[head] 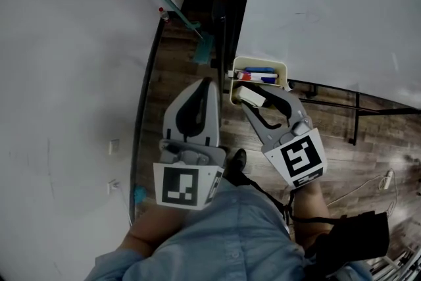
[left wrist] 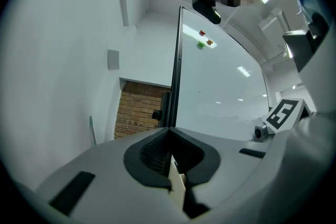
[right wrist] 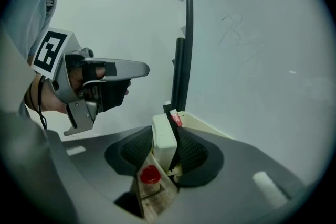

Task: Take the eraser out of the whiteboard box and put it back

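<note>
Clamping the eraser (right wrist: pixel 164 141), right hand-held gripper (right wrist: pixel 169 127) hovers at whiteboard box (head: pixel 284 69).

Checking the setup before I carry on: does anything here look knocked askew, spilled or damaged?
Nothing looks spilled or damaged. The only thing away from its place is the eraser, gripped in the right gripper at the near corner of the box; the markers lie inside it.

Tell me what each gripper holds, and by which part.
The right gripper pinches the white eraser by its two broad sides. The left gripper holds nothing, jaws together.
</note>
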`<state>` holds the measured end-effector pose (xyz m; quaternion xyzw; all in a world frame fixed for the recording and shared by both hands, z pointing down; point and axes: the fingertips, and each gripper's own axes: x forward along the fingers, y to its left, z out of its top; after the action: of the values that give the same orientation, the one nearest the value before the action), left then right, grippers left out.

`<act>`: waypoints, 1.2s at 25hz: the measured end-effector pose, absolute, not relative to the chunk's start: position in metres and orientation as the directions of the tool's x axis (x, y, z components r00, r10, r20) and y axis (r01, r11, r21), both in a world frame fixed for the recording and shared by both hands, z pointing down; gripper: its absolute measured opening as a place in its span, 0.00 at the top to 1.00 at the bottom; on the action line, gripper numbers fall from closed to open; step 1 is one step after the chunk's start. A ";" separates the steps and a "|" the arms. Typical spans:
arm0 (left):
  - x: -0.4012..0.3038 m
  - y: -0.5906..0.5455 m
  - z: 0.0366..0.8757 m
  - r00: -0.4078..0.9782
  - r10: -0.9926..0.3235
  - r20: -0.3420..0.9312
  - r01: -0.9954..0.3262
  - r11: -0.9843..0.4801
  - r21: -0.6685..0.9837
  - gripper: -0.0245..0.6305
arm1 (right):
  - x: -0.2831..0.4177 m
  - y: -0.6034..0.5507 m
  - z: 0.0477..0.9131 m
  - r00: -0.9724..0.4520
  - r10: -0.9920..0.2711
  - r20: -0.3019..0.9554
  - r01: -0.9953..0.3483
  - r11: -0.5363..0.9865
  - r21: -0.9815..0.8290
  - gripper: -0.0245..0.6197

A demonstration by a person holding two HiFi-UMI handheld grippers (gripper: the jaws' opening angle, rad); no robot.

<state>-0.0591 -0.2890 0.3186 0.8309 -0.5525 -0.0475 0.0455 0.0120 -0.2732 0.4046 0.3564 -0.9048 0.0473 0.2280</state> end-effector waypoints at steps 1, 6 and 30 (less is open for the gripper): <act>-0.059 -0.290 0.319 0.386 -0.922 -0.027 -0.913 -0.386 0.129 0.96 | 0.012 -0.274 0.408 -0.637 -0.621 0.458 -0.668 0.740 0.075 0.74; -0.063 -0.294 0.324 0.377 -0.926 -0.019 -0.917 -0.376 0.133 0.96 | 0.009 -0.275 0.416 -0.630 -0.609 0.482 -0.664 0.744 0.072 0.73; -0.036 -0.226 0.275 0.353 -0.926 -0.132 -0.930 -0.363 0.060 0.96 | 0.051 -0.230 0.319 -0.640 -0.754 0.145 -0.762 0.648 0.005 0.90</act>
<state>-0.0363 -0.2265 0.2751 0.8223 -0.5644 -0.0714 -0.0126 0.0514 -0.2295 0.3194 0.4188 -0.9051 0.0281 0.0670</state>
